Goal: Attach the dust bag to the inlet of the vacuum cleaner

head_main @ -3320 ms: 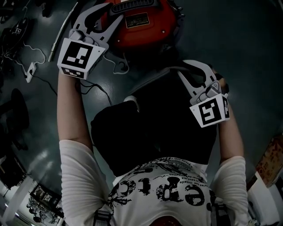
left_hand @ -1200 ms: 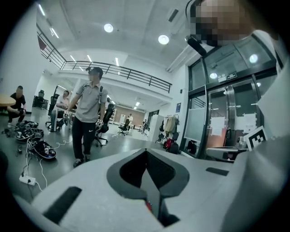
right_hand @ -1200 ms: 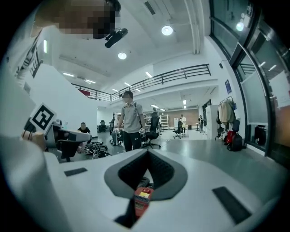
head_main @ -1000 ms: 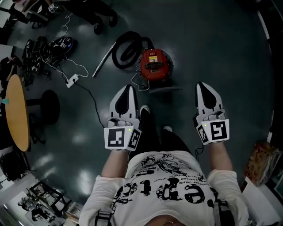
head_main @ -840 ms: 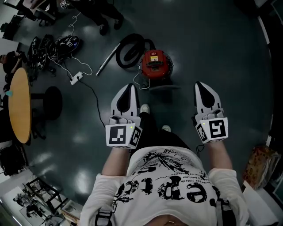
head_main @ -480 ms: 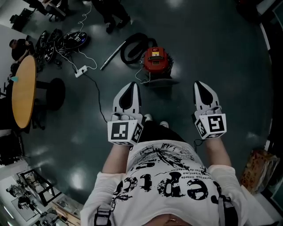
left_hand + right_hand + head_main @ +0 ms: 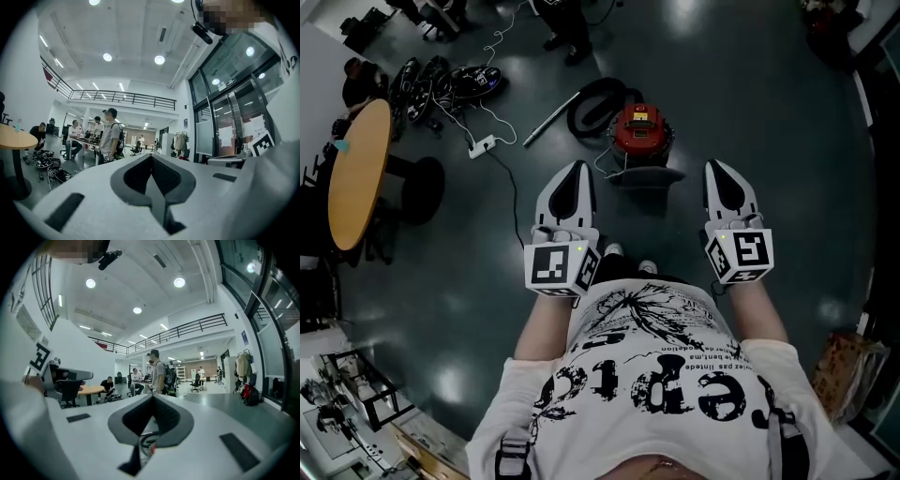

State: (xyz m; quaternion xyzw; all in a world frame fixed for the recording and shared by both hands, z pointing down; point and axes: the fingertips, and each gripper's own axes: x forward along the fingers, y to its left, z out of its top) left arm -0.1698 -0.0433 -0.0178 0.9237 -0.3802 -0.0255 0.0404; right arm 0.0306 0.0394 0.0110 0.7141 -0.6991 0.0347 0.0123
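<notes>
**Vacuum on the floor ahead, both grippers empty**

The vacuum cleaner (image 7: 640,131) sits on the floor ahead of me and far below my hands, roughly midway between the lines my two grippers point along. If either is nearer it is the left one, by very little. I see no dust bag that I can name. A flat grey piece (image 7: 645,175) lies just in front of the canister on my side, and I cannot tell whether it is the bag, a lid or something else.

The canister is a round drum of glossy red plastic with a black panel across its top, so it has no real long axis. What stretches out is the black hose (image 7: 575,112), coiled in a loop at its far left, and a pale straight wand (image 7: 551,117) running away to the left.

My left gripper (image 7: 577,169) has its jaws pressed together on nothing. My right gripper (image 7: 716,169) is the same: tips meeting, empty. Both are white hard shells with dark pads, held level while the work lies low, so I judge the next move calls for a long reach down and forward.

The floor (image 7: 769,112) is dark and shiny, throwing back the ceiling lights. Off to the left are a white power strip (image 7: 483,145) and a round wooden table (image 7: 358,173), well apart from the vacuum.
</notes>
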